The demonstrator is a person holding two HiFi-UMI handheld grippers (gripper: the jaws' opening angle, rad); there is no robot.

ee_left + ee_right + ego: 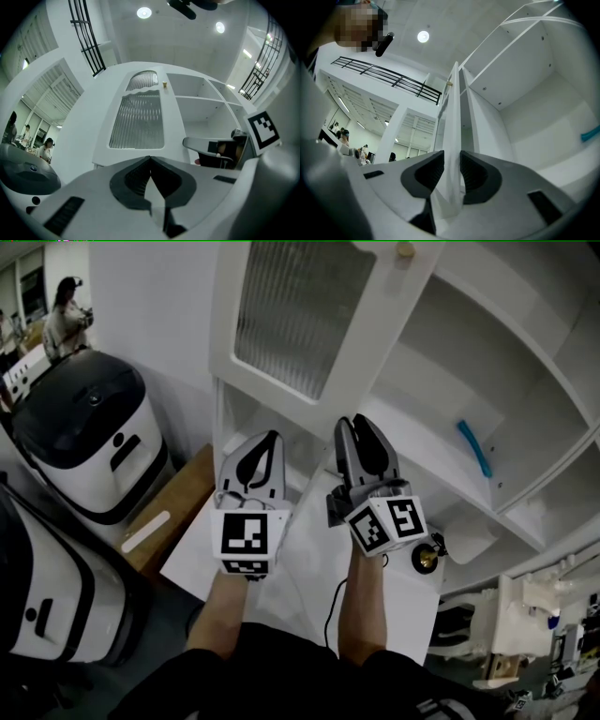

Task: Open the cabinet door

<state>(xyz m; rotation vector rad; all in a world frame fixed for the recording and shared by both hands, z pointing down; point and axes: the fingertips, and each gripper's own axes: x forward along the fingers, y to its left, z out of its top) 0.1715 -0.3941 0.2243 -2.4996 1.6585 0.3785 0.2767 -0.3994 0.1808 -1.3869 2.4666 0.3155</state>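
So, right gripper (452, 161): jaws clamped on the cabinet door (295, 315) edge.
left gripper (150, 159): jaws closed together, holding nothing.
cabinet door: swung open, shelves (412, 432) exposed.

Between right gripper (451, 161) fingers (480, 176) stands the cabinet door (452, 108).

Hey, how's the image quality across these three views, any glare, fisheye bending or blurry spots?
Head view: evenly lit, the white cabinet door bright, the bottom edge dark. Left gripper view: strong fisheye bending, ceiling lights glaring, corners black. Right gripper view: same bending, and the door's edge gripped in the right tool looks soft, being close to the lens.
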